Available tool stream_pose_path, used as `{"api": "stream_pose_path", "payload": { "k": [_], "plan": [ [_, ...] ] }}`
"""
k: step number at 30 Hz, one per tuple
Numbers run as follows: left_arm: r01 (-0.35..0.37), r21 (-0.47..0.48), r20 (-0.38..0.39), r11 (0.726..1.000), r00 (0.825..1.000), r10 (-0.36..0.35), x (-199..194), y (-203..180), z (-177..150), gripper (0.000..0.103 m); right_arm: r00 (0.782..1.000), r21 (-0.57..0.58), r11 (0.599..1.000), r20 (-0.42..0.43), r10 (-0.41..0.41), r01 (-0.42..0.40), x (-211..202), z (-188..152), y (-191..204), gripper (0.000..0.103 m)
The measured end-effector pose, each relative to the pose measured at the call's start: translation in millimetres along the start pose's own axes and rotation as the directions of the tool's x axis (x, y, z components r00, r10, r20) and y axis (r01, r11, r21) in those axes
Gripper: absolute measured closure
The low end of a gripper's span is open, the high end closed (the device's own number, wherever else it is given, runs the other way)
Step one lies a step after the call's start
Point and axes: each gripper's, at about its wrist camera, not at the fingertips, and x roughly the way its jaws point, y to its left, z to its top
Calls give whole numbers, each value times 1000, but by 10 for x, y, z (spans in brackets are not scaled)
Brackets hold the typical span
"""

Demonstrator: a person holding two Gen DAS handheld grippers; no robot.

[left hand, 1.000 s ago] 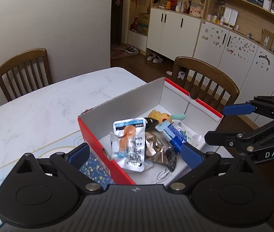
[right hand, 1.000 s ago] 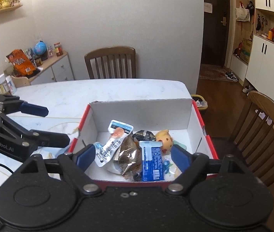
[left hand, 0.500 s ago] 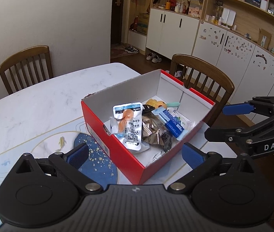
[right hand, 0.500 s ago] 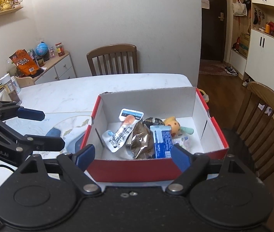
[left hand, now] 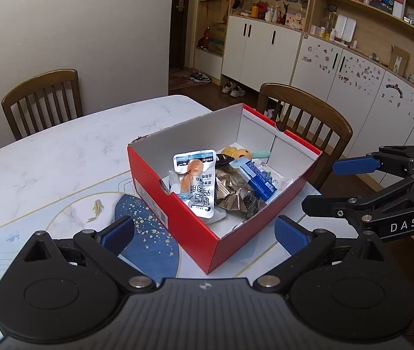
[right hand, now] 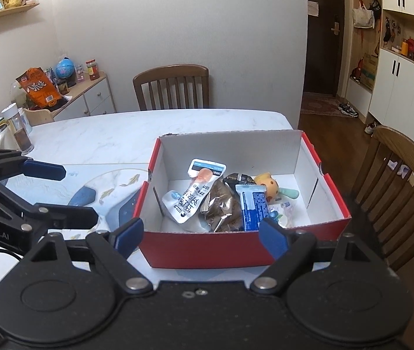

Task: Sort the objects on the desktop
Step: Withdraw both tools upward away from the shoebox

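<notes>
A red cardboard box (left hand: 195, 230) (right hand: 207, 250) with white inside stands on the table. In it lie a white snack pouch (left hand: 196, 183) (right hand: 194, 195), a brown foil bag (left hand: 233, 194) (right hand: 223, 207), a blue wrapped bar (left hand: 258, 176) (right hand: 252, 207) and a yellow toy (left hand: 236, 153) (right hand: 268, 185). My left gripper (left hand: 204, 234) (right hand: 61, 195) is open and empty, just short of the box's near corner. My right gripper (right hand: 199, 234) (left hand: 328, 186) is open and empty, in front of the box's red front wall.
A white marble table (left hand: 46, 157) carries a blue and white mat (left hand: 148, 242). Wooden chairs (left hand: 43, 99) (left hand: 309, 125) stand at the far side and beside the box. Jars and a kettle (right hand: 17, 131) sit at the table's left end.
Both grippers have pulled back and up from the box; it now looks smaller and farther off. Both stayed open and empty.
</notes>
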Motion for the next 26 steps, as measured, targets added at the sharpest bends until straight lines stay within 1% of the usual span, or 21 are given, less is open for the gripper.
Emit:
{"api": "stream_pose_path", "payload": {
  "k": [4, 17, 24, 26],
  "plan": [
    [-6, 8, 4, 1000, 1000, 6, -21, -3, -16, 0, 1000, 5, 1000, -3, -6, 6, 1, -7, 19, 17],
    [20, 25, 10, 999, 1000, -20, -56, -18, -73, 0, 1000, 21, 999, -17, -25, 25, 3, -43, 42, 17],
    [16, 22, 12, 1000, 1000, -17, -81, 52, -102, 0, 999, 30, 999, -26, -40, 41, 20, -46, 92, 17],
    [28, 21, 7, 999, 1000, -28, -95, 85, -116, 0, 999, 30, 999, -29, -42, 43, 29, -45, 122, 17]
  ]
}}
